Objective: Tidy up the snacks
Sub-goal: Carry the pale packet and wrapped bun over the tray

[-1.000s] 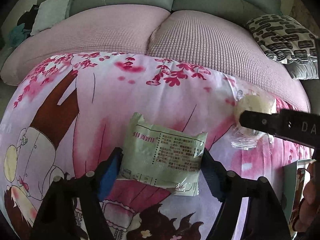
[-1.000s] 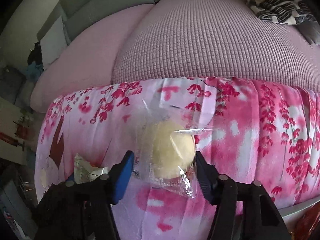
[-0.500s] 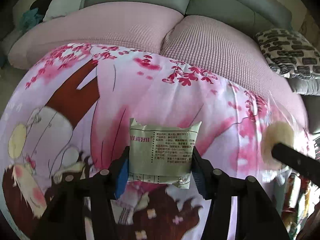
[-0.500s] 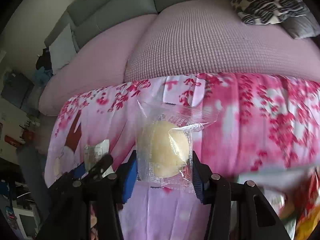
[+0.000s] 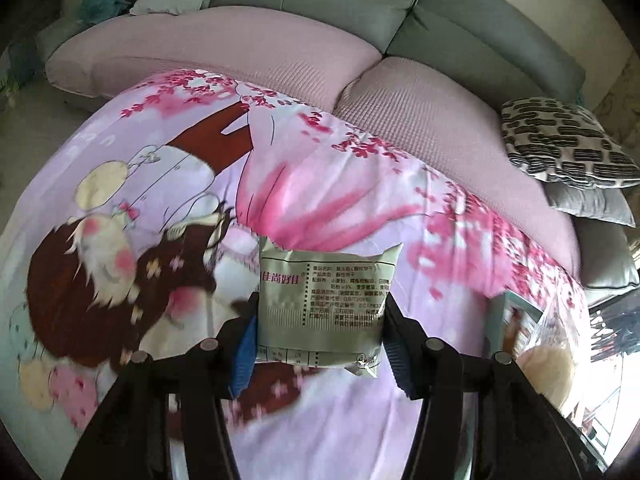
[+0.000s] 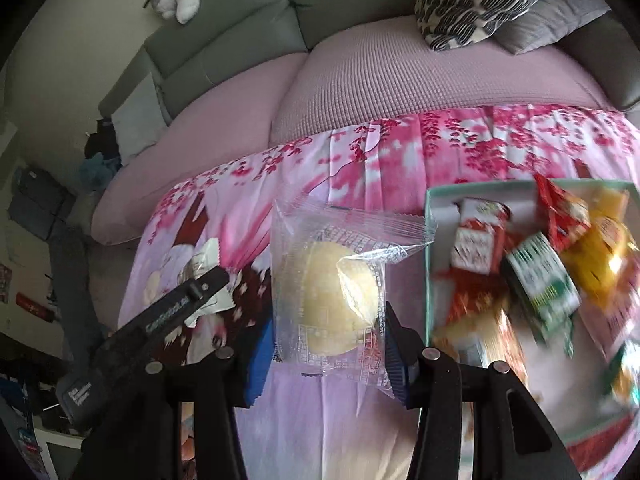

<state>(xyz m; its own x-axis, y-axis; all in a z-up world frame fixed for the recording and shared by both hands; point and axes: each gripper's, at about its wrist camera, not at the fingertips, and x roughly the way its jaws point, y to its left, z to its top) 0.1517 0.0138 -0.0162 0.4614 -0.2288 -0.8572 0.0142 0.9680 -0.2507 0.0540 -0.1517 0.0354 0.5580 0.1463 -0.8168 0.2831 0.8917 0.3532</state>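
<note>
Tools both clamped: left tool [image 5: 318,344] pinches green printed packet [image 5: 324,304]; right tool [image 6: 326,354] pinches clear-wrapped yellow bun [image 6: 328,300] (both above pink floral cloth [image 6: 400,160]). Teal box [image 6: 430,256] of snacks just right.

Two snacks held above the pink cloth

The pale green printed foil packet [image 5: 322,304] is upright; the round yellow cake in clear wrapper [image 6: 332,300] is beside the teal-rimmed box of mixed snacks [image 6: 430,240].

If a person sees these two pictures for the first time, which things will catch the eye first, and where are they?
First comes the bright pink cartoon blanket spread in front of the sofa. Next, each gripper holds a snack: the left gripper grips a pale green packet, the right gripper a round yellow bun in clear wrap. To the right of the bun, a teal box holds colourful snack packets.
</note>
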